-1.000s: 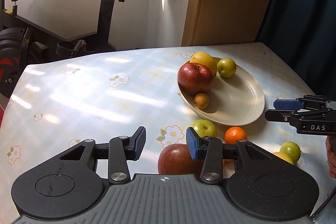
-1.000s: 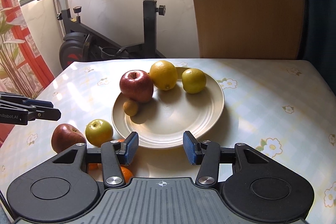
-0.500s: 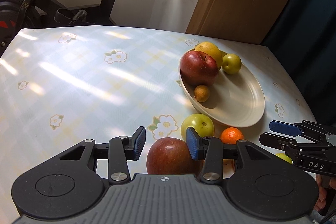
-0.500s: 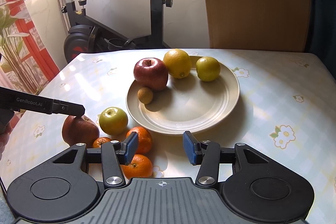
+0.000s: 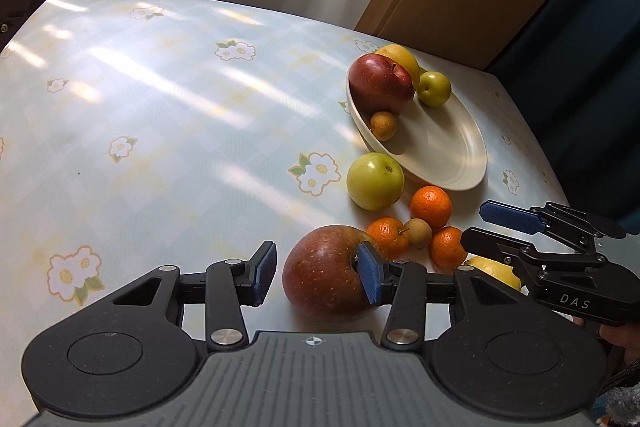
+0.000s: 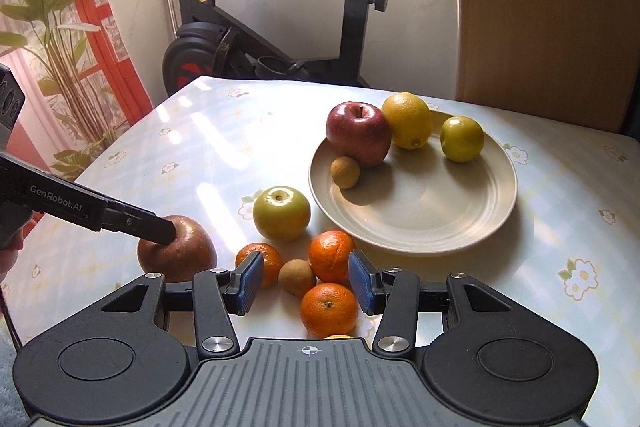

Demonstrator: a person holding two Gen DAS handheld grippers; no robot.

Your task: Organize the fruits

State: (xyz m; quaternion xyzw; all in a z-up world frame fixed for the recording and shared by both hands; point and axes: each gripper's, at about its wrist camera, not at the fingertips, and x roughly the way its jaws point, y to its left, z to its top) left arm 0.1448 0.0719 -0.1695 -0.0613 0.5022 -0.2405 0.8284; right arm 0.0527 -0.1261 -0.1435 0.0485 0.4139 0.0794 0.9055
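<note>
Fruits [image 6: 328,309] and plate [image 6: 420,223] on floral tablecloth [image 5: 160,115], exercise bike [image 6: 240,39] behind

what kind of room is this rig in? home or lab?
Most likely a home living or dining area. An exercise bike stands behind a table with a flowered cloth, a leafy houseplant sits by a red-framed window, and fruit lies on a plate.

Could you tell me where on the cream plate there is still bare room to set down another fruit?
The cream plate is bare across its near and right half, bordered by its rim. Its far-left part is crowded: the red apple, yellow lemon, small green fruit and small brown fruit. Just outside the near-left rim, the green apple and oranges cluster.
</note>
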